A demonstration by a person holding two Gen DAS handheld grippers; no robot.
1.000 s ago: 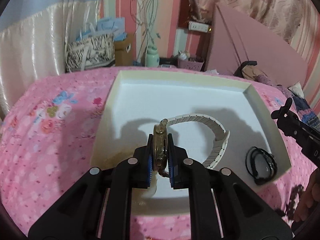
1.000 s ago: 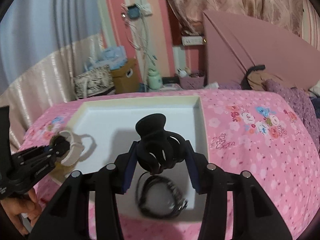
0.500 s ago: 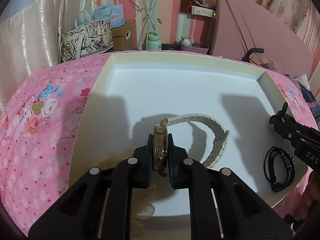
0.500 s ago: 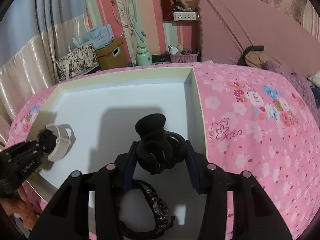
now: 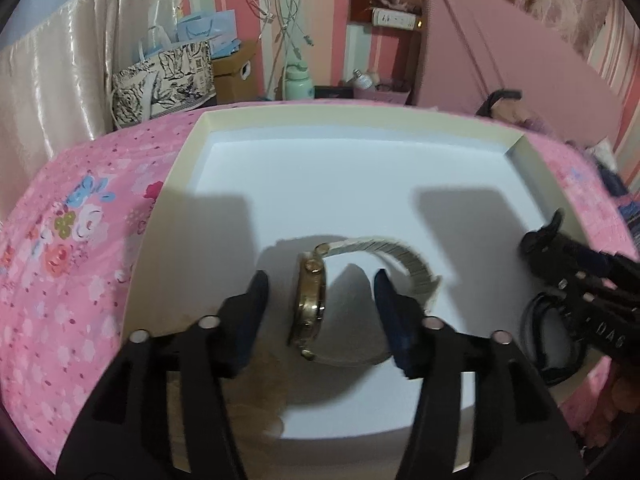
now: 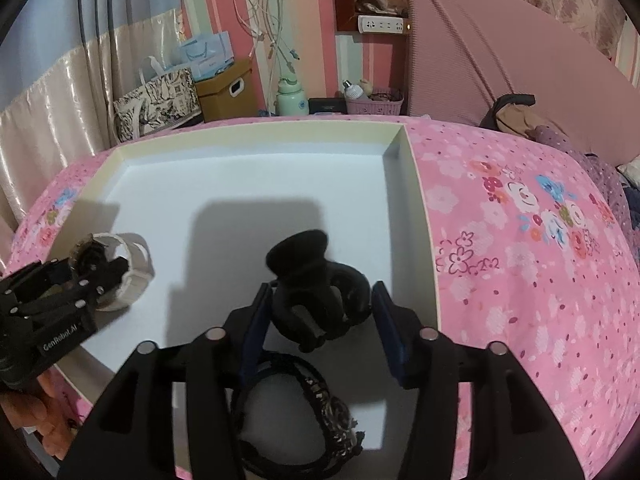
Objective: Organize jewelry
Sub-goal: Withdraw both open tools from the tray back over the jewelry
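Here the left claw (image 5: pixel 320 300) gapes wide around the untouched watch (image 5: pixel 310 300).

Pink floral bedspread (image 6: pixel 520 248); behind it a printed tote bag (image 6: pixel 156 100) beside a brown box (image 6: pixel 228 88), mint bottle (image 6: pixel 292 100), pink basket (image 6: pixel 374 104), hanging cables (image 6: pixel 268 12), power strip (image 6: pixel 382 24), cream curtain (image 5: pixel 60 92).

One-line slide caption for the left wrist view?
Left gripper, jaws open, straddles gold-cased watch with cream band standing on edge in white shallow tray.
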